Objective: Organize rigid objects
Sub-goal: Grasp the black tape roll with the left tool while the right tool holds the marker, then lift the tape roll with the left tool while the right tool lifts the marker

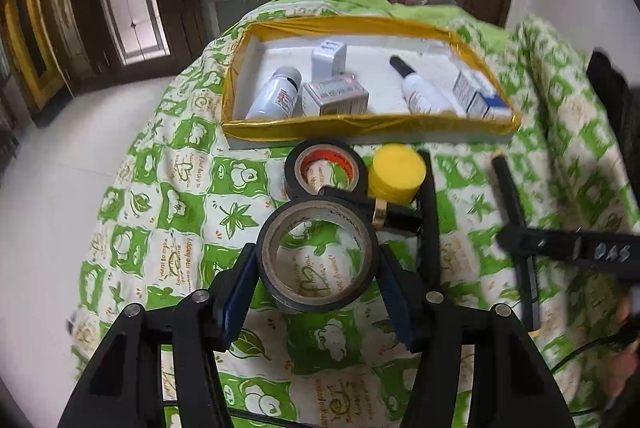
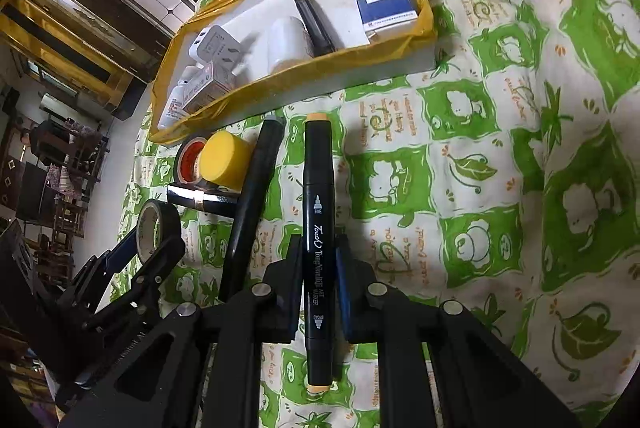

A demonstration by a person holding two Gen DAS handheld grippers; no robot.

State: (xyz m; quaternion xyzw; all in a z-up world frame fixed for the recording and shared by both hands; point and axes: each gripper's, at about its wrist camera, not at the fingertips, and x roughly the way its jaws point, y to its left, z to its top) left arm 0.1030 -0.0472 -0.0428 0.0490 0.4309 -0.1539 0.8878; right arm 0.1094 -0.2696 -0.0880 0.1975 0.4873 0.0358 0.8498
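Your left gripper (image 1: 316, 260) clasps a black tape roll (image 1: 316, 256) over the green patterned cloth (image 1: 168, 195), short of the yellow-edged tray (image 1: 360, 129). Your right gripper (image 2: 318, 284) is clenched on a black marker (image 2: 318, 228), lengthwise between its fingers, above the cloth.

I see black tape roll (image 1: 316, 260) clamped in my left tool (image 1: 316, 264), hole facing me, lifted off quilt. Black marker (image 2: 318, 248) with tan tips gripped lengthwise in my right tool (image 2: 318, 268). Second tape roll (image 1: 326, 165), red core, lies just before yellow-rimmed tray (image 1: 360, 129); yellow cylinder (image 1: 396, 173) touching it. Tray holds bottles, boxes, pen.
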